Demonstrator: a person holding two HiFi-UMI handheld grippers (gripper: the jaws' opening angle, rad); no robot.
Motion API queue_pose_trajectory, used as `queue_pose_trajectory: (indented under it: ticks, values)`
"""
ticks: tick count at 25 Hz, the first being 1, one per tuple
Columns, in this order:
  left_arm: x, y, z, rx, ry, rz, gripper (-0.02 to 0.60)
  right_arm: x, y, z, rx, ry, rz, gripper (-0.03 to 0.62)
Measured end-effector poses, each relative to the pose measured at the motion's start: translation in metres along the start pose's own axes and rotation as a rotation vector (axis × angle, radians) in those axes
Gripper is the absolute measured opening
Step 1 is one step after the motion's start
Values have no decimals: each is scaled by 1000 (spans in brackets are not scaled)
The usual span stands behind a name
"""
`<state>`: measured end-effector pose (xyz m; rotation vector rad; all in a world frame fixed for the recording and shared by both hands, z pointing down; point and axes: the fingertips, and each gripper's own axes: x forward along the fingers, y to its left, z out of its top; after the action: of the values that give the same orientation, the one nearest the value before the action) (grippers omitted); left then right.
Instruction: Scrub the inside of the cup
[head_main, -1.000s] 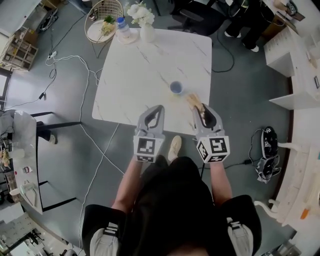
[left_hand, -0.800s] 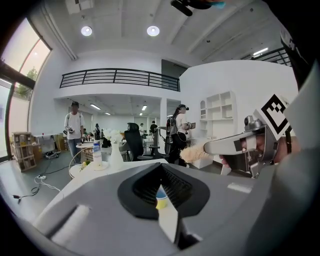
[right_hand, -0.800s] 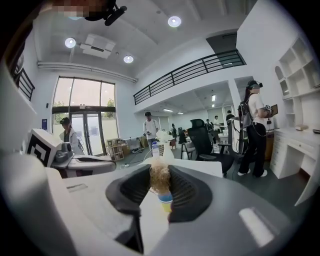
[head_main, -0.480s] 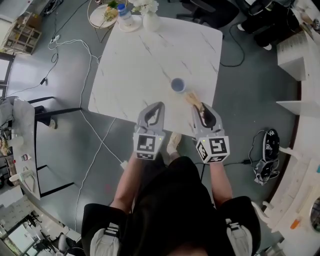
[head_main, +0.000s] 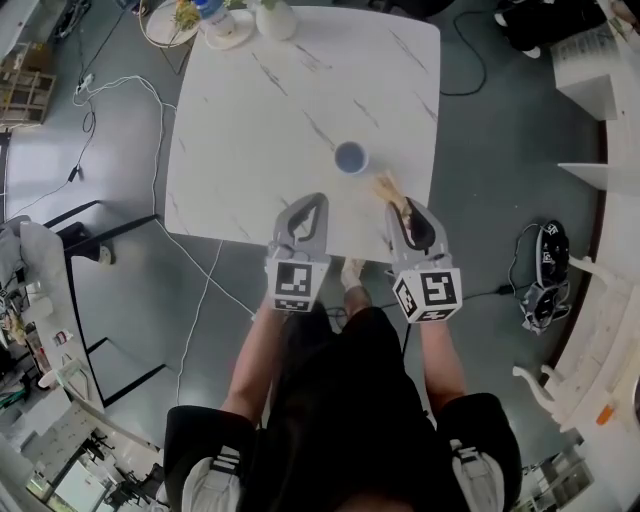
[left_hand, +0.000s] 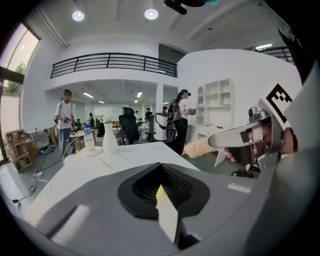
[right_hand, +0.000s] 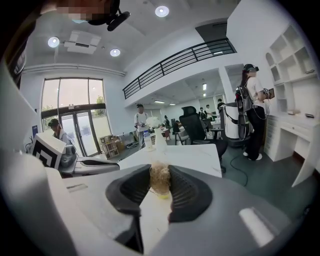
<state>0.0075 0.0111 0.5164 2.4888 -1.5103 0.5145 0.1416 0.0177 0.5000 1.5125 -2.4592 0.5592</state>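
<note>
A small blue-grey cup (head_main: 350, 157) stands upright on the white marble table (head_main: 260, 120), near its front edge. My right gripper (head_main: 408, 210) is shut on a brush with a tan fibre head (head_main: 388, 188), which points toward the cup from its right and stops a little short of it. In the right gripper view the tuft (right_hand: 160, 176) sits pinched between the pads of the right gripper (right_hand: 160, 189). My left gripper (head_main: 317, 203) hovers over the table's front edge, left of the cup, shut and empty (left_hand: 161, 182). From the left gripper view the brush (left_hand: 200, 148) shows at the right.
A white vase with flowers (head_main: 274, 16) and a water bottle (head_main: 212, 12) stand at the table's far edge. Cables (head_main: 190, 290) trail over the grey floor at the left. White shelving (head_main: 600, 60) stands at the right. Several people (left_hand: 65, 117) stand in the background.
The head view has shifted, so the table and cup sit a little higher in the picture. Both grippers keep the same pose and the same grip.
</note>
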Motion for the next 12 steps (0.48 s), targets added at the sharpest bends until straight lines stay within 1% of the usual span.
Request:
queue_pose_trajectory:
  ticks: [2,7,12]
  values:
    - [10,-1,-6,15,11,-22,8,4,-6,-8,12,11,-24,106]
    - [30,-1,-22,16,34,-80,8,15,-17,-21,47,23,-78,105]
    - [49,2,-41,41,65,-112,8,26,-28,-31,64,30,-115,106]
